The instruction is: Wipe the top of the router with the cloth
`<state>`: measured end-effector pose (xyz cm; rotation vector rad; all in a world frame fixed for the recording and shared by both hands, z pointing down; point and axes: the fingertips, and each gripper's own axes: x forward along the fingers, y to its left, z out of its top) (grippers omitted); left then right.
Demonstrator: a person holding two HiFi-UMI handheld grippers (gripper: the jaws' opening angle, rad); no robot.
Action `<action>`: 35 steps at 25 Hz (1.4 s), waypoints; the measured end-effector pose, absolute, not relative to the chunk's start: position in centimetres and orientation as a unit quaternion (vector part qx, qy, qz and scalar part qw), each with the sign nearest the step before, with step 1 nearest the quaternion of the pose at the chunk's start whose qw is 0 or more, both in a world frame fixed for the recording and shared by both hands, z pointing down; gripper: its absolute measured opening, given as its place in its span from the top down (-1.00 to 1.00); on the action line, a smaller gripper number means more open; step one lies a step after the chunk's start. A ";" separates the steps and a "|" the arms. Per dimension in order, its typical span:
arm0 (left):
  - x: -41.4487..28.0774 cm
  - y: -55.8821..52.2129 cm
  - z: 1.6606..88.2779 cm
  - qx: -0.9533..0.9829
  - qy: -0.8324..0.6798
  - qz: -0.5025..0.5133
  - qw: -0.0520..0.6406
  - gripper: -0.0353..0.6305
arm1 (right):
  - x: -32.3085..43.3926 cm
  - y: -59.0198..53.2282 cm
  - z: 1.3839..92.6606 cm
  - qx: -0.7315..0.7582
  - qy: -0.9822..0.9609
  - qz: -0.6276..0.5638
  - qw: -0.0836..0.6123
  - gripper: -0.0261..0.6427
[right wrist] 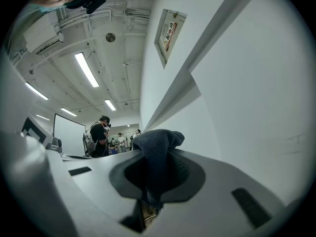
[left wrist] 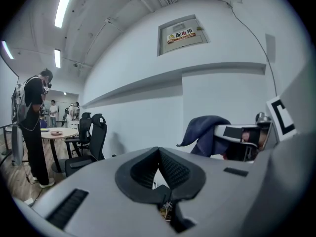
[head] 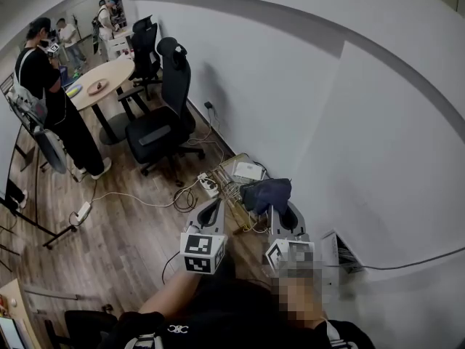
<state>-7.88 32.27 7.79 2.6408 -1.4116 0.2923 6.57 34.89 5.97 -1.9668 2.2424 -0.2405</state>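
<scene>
A dark blue cloth (head: pixel 267 193) hangs from my right gripper (head: pixel 280 208), which is shut on it. In the right gripper view the cloth (right wrist: pixel 157 147) bunches up between the jaws and spills over their tips. Just beyond it, low against the wall, a flat white box that looks like the router (head: pixel 249 171) lies on a wire rack (head: pixel 234 192). My left gripper (head: pixel 212 205) is held beside the right one, shut with nothing in it. In the left gripper view its tips (left wrist: pixel 158 151) meet, with the cloth (left wrist: pixel 203 131) off to the right.
A white power strip (head: pixel 208 185) and loose cables lie on the wood floor beside the rack. Black office chairs (head: pixel 163 115) and a round table (head: pixel 102 82) stand further back. A person (head: pixel 51 97) stands at the left. The white wall runs along the right.
</scene>
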 end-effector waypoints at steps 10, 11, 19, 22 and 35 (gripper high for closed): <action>-5.7 28.5 8.1 0.887 -0.449 0.083 0.070 0.89 | 7.9 31.9 6.0 -0.663 0.744 -0.057 0.057 0.84; -5.5 28.0 8.2 0.887 -0.448 0.082 0.072 0.89 | 8.1 31.4 6.1 -0.664 0.744 -0.058 0.056 0.84; -4.0 22.9 8.9 0.890 -0.442 0.081 0.080 0.89 | 9.1 26.2 7.1 -0.665 0.743 -0.064 0.041 0.84; -3.6 20.4 9.2 0.891 -0.438 0.084 0.086 0.89 | 9.3 23.8 7.2 -0.666 0.742 -0.067 0.036 0.84; -3.6 7.9 10.5 0.894 -0.420 0.091 0.125 0.89 | 9.4 11.7 8.0 -0.680 0.728 -0.085 0.002 0.84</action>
